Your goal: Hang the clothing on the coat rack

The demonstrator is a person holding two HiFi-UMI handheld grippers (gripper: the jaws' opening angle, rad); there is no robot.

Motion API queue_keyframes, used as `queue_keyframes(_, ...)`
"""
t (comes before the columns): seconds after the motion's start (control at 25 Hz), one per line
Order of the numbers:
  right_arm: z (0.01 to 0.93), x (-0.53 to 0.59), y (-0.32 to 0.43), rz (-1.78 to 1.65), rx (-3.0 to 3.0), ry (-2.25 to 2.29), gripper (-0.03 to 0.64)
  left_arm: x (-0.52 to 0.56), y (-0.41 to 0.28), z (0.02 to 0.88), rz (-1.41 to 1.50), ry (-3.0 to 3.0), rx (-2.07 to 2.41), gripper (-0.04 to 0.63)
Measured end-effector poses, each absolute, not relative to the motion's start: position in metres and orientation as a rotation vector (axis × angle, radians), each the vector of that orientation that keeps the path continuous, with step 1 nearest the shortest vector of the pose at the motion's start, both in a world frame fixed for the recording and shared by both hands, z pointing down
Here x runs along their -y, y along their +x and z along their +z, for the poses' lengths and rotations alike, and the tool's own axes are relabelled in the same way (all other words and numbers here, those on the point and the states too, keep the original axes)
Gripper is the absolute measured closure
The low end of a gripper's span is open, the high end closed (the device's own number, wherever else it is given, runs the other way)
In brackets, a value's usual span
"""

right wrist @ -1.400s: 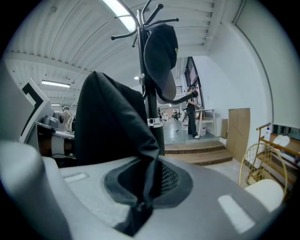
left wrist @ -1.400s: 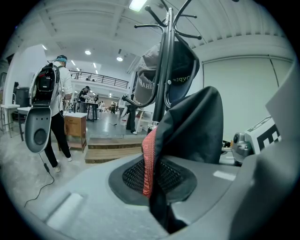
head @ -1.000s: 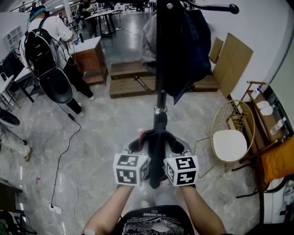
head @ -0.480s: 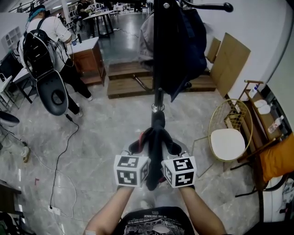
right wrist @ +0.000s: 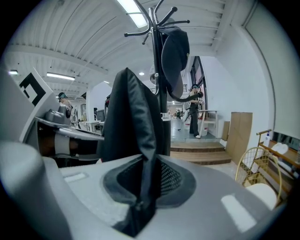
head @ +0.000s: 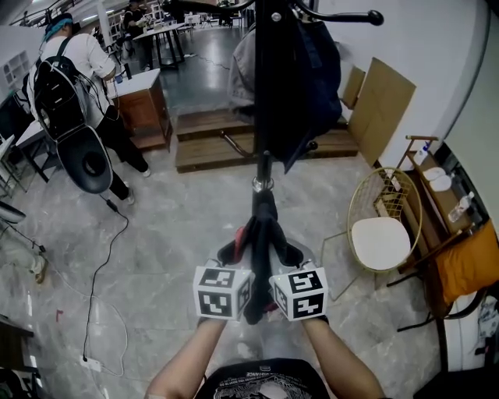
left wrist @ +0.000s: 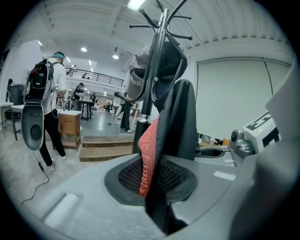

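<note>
Head view: left gripper (head: 234,253) and right gripper (head: 291,251) both clamped on dark garment (head: 263,226) w/ red lining, held just in front of coat rack (head: 263,160) pole, below clothes (head: 316,70) hanging there. Step = bringing it to rack; next prob. needs a lift up to a free hook (head: 351,15). Rack top cut off here, garment's collar/loop not visible.
</note>
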State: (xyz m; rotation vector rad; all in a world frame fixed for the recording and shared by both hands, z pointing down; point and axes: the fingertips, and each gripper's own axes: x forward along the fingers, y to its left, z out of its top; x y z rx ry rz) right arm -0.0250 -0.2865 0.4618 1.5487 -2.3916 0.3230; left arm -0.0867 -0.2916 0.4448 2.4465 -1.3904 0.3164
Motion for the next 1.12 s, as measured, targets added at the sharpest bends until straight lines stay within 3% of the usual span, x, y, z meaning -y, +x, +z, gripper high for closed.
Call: queue_keyframes(1.12,0.443,0.253,-0.026,0.32,2.431,1.506,0.545,0.255,-0.092,0.432,0.307,2.414,1.47,0.471)
